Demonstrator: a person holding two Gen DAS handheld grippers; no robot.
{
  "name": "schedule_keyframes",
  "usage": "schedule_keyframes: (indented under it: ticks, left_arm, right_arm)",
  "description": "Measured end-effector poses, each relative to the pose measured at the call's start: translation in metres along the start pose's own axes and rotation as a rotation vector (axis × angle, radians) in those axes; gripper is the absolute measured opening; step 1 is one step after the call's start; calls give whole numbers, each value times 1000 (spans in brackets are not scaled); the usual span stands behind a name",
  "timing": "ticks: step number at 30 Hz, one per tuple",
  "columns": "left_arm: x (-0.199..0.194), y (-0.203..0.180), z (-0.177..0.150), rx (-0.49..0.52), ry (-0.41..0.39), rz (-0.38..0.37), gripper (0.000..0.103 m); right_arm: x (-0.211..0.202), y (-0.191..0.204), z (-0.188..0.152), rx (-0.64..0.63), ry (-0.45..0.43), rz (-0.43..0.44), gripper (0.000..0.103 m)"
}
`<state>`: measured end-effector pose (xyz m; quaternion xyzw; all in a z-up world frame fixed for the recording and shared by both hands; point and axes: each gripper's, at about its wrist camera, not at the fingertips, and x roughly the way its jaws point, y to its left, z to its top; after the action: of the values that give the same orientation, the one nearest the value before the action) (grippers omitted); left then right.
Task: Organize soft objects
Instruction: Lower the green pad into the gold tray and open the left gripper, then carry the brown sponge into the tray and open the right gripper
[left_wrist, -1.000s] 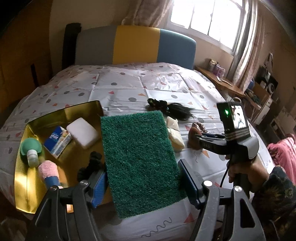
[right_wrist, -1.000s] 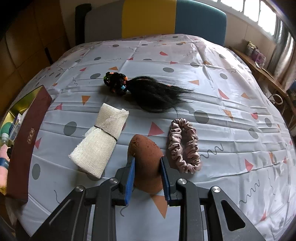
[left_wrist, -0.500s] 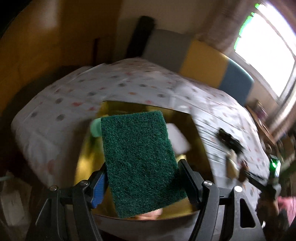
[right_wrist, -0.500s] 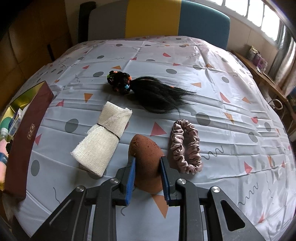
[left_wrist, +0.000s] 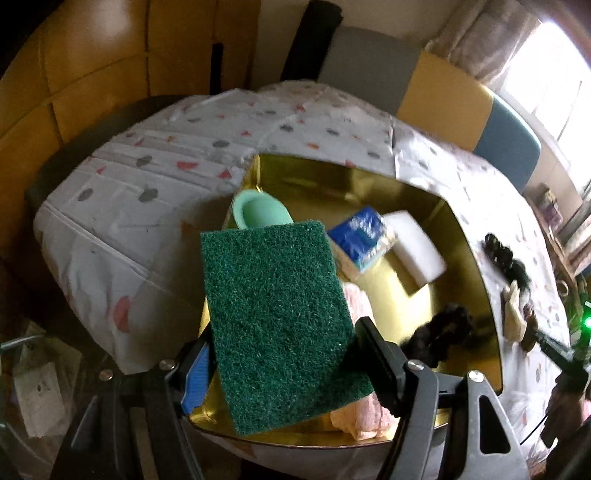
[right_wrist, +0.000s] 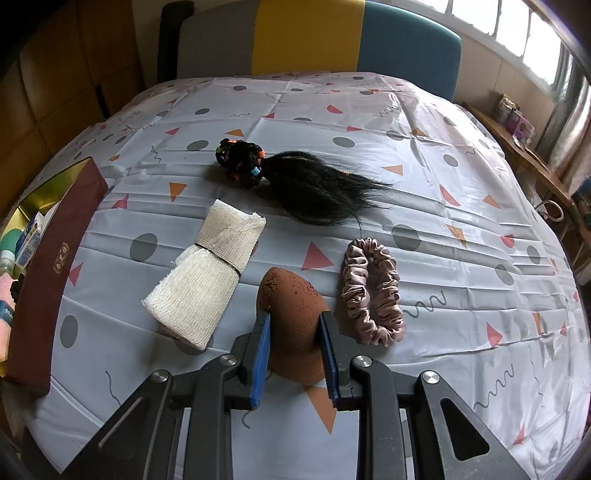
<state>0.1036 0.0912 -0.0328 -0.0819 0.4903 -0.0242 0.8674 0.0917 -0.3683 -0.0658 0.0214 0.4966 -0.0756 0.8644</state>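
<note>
Left wrist view: my left gripper (left_wrist: 284, 363) pinches the green scouring pad (left_wrist: 275, 325) by its two long edges, holding it over the near half of the gold-lined box (left_wrist: 476, 258). The pad hides much of the box interior. Visible around it are a mint-green round object (left_wrist: 258, 214), partly cut off by the pad's top edge; a blue packet (left_wrist: 360, 232); a white block (left_wrist: 417, 251), blurred; a dark, fuzzy item (left_wrist: 439, 332) I cannot identify; and a pink soft item (left_wrist: 360, 413), mostly covered. At the right margin my right gripper appears only as a dark, blurred shape.

Right wrist view: my right gripper (right_wrist: 295, 343) is pressed against both sides of the brown teardrop sponge (right_wrist: 293, 314), which rests on the patterned sheet (right_wrist: 443, 221). Just left of it lies a rolled cream mesh cloth (right_wrist: 207, 273); just right, a pink scrunchie (right_wrist: 373, 291); beyond, a black hairpiece (right_wrist: 306, 181) with coloured bands. The box's maroon outer wall (right_wrist: 51, 273) stands at the left edge, its contents largely cut off.
</note>
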Motion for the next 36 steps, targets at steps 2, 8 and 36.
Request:
schedule_keyframes:
  ticks: [2,8,36]
  left_arm:
    - [7,-3,-3,21,19,22,73]
    - [21,-5,-7,39,61,65,76]
    - [-38,-23,-11,80,-130,115,83]
  right_arm:
    - [0,0,0,-3,0,-1,26]
    - [0,2,-1,-12,1,-5,26]
    - [0,4,-2,-18,-6,-9,26]
